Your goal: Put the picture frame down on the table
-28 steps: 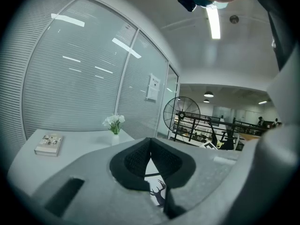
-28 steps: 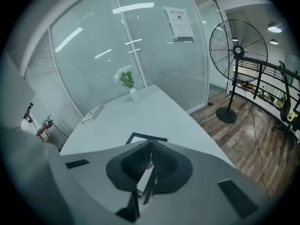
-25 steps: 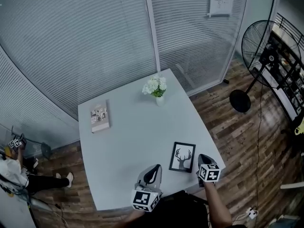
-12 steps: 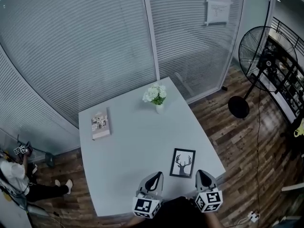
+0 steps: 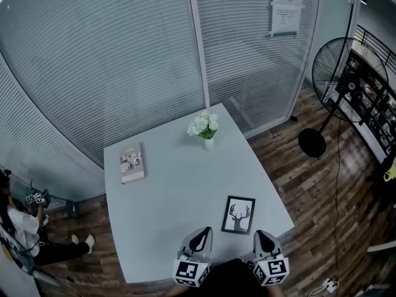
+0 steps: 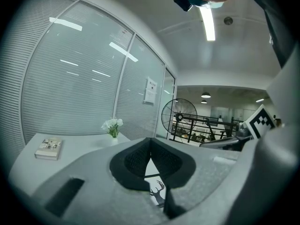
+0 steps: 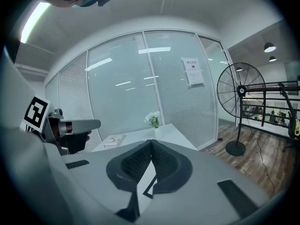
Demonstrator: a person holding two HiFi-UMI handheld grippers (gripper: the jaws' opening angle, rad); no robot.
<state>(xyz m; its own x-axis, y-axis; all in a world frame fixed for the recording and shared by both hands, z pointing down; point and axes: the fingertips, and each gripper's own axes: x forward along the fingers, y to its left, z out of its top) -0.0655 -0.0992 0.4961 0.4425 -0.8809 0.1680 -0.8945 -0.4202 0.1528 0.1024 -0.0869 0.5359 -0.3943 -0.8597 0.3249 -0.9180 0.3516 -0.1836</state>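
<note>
The picture frame (image 5: 239, 215), showing a deer's head with antlers, is seen lying flat on the white desk (image 5: 179, 190) near its front edge. It lies just ahead of the two tools and between them, nearer the right tool (image 5: 261, 234) than the left tool (image 5: 201, 232), and is touched by neither. The left tool's jaws are pressed together with nothing held between them, and the deer print is glimpsed below their tips. The right tool's jaws are likewise closed and empty, with a corner of the frame seen beneath them. Both tools are held side by side at the near edge of the desk, pointed across it. A book (image 5: 132, 163) is laid flat far ahead of the left tool, toward the far left corner. A small vase of white flowers (image 5: 203, 127) is set at the far edge, ahead of both tools. A standing fan (image 5: 337, 73) is placed on the wooden floor (image 5: 309, 184), well off to the right of the right tool.
</note>
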